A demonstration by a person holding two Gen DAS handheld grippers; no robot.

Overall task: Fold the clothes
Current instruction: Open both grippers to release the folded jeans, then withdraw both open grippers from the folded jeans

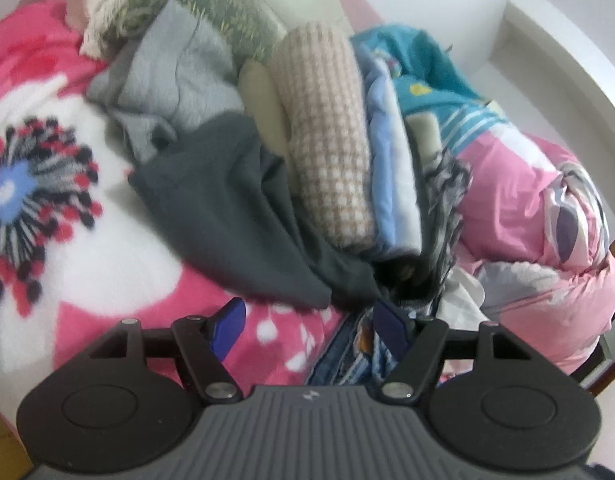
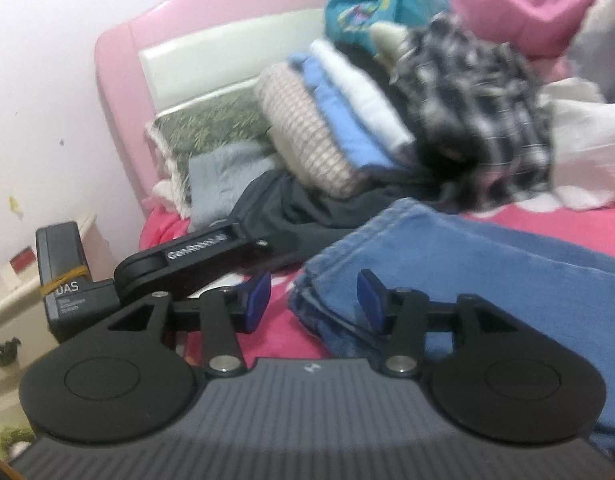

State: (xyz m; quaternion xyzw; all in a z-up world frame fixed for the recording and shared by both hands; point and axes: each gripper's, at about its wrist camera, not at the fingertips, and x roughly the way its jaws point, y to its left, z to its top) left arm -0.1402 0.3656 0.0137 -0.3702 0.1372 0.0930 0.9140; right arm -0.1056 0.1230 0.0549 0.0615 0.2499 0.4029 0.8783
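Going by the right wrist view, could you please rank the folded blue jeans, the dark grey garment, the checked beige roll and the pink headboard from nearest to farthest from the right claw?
From the right claw:
1. Folded blue jeans, right at the fingertips, slightly right.
2. Dark grey garment, behind, centre-left.
3. Checked beige roll, in the stack beyond.
4. Pink headboard, at the back, left.

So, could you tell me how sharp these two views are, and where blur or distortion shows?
Left wrist view: the gripper is crisp, the dark grey garment fairly clear, the flower-print blanket smeared; the fisheye bends the white wall ledge. Right wrist view: softer overall, the plaid garment heavily blurred, the folded jeans hazy; lighting is flat, without glare.
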